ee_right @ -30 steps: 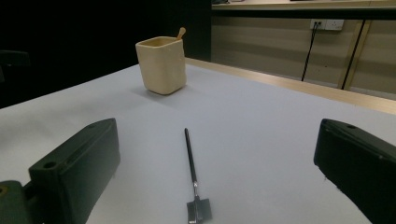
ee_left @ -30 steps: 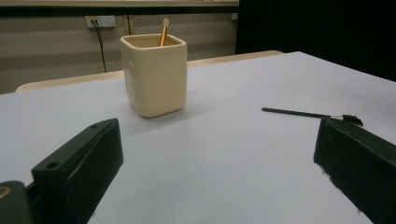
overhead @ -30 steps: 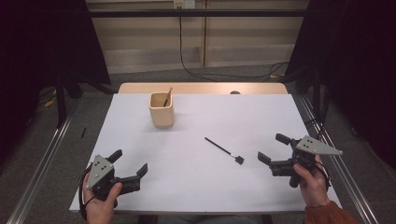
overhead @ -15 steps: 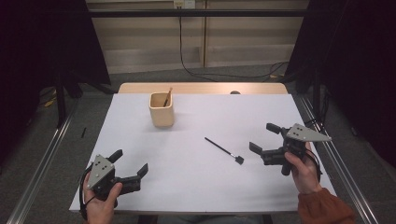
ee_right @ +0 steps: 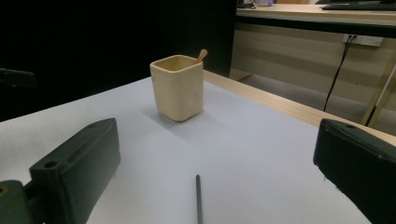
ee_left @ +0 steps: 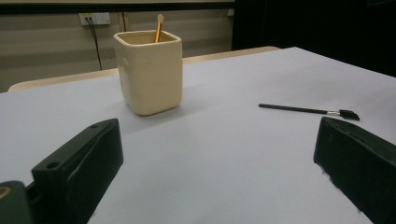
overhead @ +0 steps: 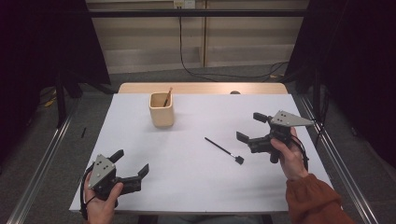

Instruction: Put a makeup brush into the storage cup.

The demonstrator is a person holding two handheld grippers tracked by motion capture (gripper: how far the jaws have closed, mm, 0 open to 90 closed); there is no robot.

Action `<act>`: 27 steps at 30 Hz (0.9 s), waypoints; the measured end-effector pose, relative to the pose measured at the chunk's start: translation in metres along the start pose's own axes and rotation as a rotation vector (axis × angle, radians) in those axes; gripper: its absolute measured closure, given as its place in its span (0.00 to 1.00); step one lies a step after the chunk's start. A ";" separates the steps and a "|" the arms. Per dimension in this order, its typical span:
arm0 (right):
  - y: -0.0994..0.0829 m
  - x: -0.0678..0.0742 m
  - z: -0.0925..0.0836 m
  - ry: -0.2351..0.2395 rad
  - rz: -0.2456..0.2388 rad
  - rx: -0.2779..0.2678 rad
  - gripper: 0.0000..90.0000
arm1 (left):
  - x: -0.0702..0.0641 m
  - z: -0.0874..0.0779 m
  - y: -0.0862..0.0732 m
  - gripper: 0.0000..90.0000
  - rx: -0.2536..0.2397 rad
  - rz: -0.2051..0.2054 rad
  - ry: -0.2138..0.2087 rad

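Observation:
A cream square cup [overhead: 161, 110] stands at the back left of the white table [overhead: 196, 186], with a wooden stick [overhead: 167, 97] leaning in it. A thin black brush [overhead: 223, 150] lies flat near the middle right, its head toward me. My right gripper [overhead: 249, 126] is open, just right of the brush head, jaws pointing left toward the cup. In the right gripper view the brush handle [ee_right: 198, 200] lies between the open jaws, with the cup [ee_right: 177, 88] beyond. My left gripper [overhead: 130, 162] rests open at the front left corner, and its own view shows the cup [ee_left: 149, 72] and the brush [ee_left: 308, 111].
A bare wooden strip [overhead: 201, 87] runs along the table's far edge. Metal rails [overhead: 44, 158] flank both sides of the table. Cables [overhead: 196, 70] lie on the floor behind it. Dark curtains hang at both sides.
My right gripper has moved left and a little farther from me, closing in on the brush head. The left gripper, the cup and the brush have stayed put.

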State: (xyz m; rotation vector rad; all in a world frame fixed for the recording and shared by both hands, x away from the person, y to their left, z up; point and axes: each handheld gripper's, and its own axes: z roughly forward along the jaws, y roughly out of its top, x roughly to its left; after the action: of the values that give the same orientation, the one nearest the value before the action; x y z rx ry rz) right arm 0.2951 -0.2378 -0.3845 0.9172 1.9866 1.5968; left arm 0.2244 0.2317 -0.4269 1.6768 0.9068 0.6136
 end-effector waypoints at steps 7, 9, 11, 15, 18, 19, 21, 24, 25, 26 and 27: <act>0.004 -0.002 0.021 0.040 0.000 0.066 0.00 | 0.000 0.000 0.000 0.02 -0.003 -0.011 -0.011; 0.005 -0.002 0.026 0.064 -0.010 0.081 0.00 | -0.003 0.001 0.001 0.02 -0.007 0.001 -0.020; 0.006 -0.002 0.031 0.077 -0.021 0.100 0.00 | -0.004 0.001 0.001 0.02 -0.003 0.007 -0.024; 0.005 -0.003 0.037 0.094 -0.030 0.132 0.01 | -0.004 0.002 0.001 0.02 -0.002 0.007 -0.023; 0.004 -0.003 0.039 0.089 -0.049 0.156 0.01 | -0.004 0.002 0.001 0.02 0.001 0.012 -0.024; 0.003 -0.002 0.040 0.090 -0.055 0.167 0.02 | -0.003 0.002 0.001 0.02 0.001 0.012 -0.024; 0.003 -0.003 0.041 0.091 -0.045 0.191 0.02 | -0.003 0.002 0.001 0.02 0.003 0.009 -0.023; 0.004 -0.005 0.043 0.096 -0.038 0.232 0.03 | -0.002 0.003 0.000 0.02 0.011 0.011 -0.020; 0.004 -0.005 0.044 0.104 -0.033 0.247 0.03 | -0.002 0.003 0.000 0.02 0.012 0.011 -0.019; 0.005 -0.006 0.045 0.108 -0.035 0.274 0.04 | -0.002 0.003 0.000 0.02 0.012 0.011 -0.018; 0.006 -0.007 0.046 0.119 -0.037 0.294 0.04 | -0.002 0.003 0.000 0.02 0.014 0.012 -0.019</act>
State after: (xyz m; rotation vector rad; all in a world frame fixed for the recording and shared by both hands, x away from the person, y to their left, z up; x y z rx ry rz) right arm 0.3329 -0.2105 -0.3903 0.9017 2.3520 1.3904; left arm 0.2253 0.2286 -0.4275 1.6985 0.8897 0.5992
